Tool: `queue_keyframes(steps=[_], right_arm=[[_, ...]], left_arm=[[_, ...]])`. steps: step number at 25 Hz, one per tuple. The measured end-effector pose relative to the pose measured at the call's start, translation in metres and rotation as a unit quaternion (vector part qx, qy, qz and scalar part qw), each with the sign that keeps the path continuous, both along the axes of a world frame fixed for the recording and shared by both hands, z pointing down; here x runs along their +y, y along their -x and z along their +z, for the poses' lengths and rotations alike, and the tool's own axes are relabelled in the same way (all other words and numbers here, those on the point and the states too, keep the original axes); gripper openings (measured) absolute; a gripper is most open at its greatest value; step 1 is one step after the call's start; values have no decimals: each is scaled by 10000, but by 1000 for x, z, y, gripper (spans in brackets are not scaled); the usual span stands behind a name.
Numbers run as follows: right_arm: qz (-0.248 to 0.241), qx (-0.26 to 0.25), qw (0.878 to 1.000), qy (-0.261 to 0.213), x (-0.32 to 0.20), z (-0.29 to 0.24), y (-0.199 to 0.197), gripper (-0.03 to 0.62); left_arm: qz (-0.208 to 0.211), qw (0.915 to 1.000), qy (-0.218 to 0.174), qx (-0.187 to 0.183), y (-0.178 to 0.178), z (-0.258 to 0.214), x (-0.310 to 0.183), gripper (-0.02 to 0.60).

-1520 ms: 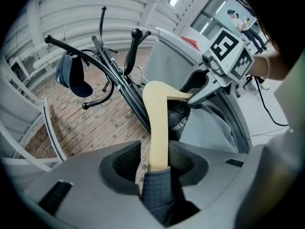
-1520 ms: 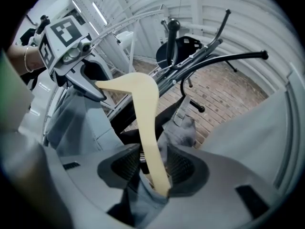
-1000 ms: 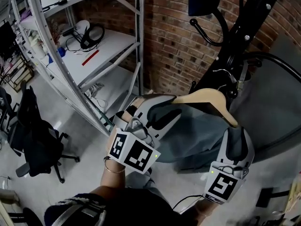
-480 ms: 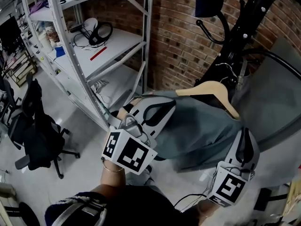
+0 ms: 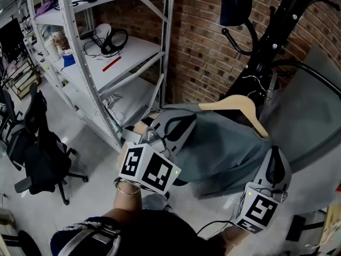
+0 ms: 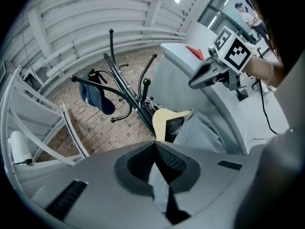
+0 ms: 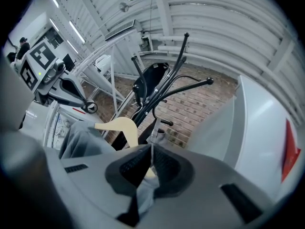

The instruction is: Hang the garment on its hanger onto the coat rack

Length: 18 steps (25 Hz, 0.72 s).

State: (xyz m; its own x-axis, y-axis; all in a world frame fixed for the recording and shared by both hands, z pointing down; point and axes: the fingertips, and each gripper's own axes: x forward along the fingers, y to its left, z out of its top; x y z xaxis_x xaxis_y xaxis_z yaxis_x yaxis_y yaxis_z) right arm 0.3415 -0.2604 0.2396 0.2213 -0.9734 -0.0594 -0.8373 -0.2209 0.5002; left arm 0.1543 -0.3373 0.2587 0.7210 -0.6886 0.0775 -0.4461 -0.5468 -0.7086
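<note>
At 1 o'clock, by the brick wall [image 5: 197,52]: a black coat rack [image 5: 269,52] stands upright, and a dark blue cap [image 5: 234,4] hangs from one upper hook.
Garment [image 5: 224,145]: grey, draped over a pale wooden hanger [image 5: 237,106]. It is held off the floor just in front of the rack's lower stem. Whether the hanger's hook is on a peg cannot be made out.
Left gripper [image 5: 178,126]: jaws pinched together on a fold of grey cloth at the garment's 9 o'clock edge.
Right gripper [image 5: 274,167]: jaws clamped on grey cloth at the garment's 4 o'clock edge, right by the hanger's arm tip.
Floor [image 5: 80,137]: pale grey, smooth, slightly glossy.
Shelving unit [image 5: 106,68]: white metal, at 11 o'clock along the wall, with a headset [image 5: 114,39] and cables on one shelf.
Office chair [image 5: 37,159]: black, at 9 o'clock, well apart from the garment.
</note>
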Motion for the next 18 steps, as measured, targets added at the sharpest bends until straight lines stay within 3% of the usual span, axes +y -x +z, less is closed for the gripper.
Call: queue_keyframes(steps=[18], right_arm=[[-6, 82, 9998, 207, -26, 7, 6, 32]], left_arm=[[94, 9999, 59, -80, -3, 5, -21, 3]])
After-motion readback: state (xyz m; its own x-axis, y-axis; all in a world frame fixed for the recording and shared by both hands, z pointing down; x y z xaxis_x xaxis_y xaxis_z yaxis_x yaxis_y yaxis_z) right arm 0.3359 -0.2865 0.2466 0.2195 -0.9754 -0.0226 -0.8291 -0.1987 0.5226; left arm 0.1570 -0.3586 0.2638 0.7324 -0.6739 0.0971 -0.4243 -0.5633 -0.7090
